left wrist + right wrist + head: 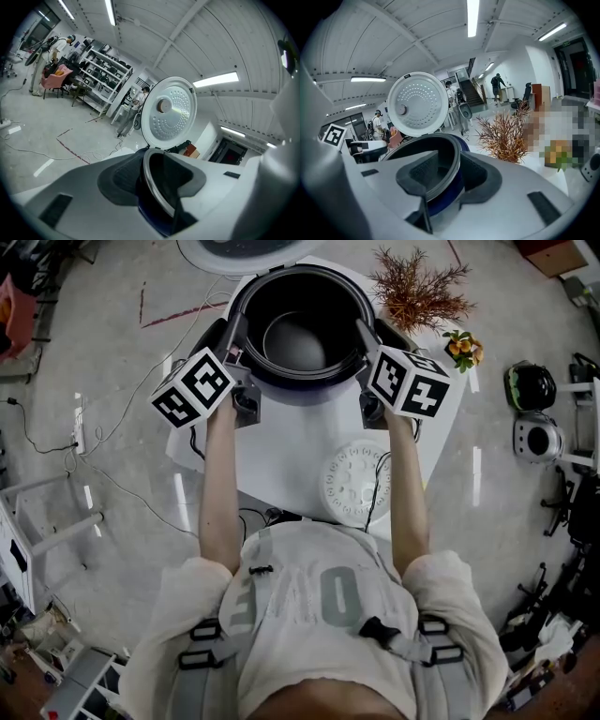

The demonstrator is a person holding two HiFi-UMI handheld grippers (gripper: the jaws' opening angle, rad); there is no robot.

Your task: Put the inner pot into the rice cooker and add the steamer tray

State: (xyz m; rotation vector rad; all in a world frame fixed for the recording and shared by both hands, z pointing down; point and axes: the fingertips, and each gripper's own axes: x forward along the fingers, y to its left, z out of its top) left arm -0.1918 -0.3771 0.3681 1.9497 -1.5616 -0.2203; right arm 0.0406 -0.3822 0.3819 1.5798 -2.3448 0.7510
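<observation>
The inner pot (300, 338) lies beyond the nearer steamer tray (354, 482), already seated in the rice cooker (302, 392). The left gripper (235, 334) and right gripper (367, 336) stand spread around its rim and pinch nothing. A jaw that hooks the rim while leaving could tilt the pot.

In the head view the top edge cuts off the open lid (248, 254) of the rice cooker (309, 390), and we see only its lower arc. The marker cubes and the tool bodies cover much of the left tool (234, 341) and the right tool (367, 341), so from above we cannot tell how their jaws stand on the rim of the inner pot (300, 338). The right forearm crosses the steamer tray (349, 486) and hides its right edge. The person's torso hides the near edge of the surface (281, 465). In both gripper views the jaws cover the pot's lower wall, and the people far off (55, 54) are too small for us to tell apart.
</observation>
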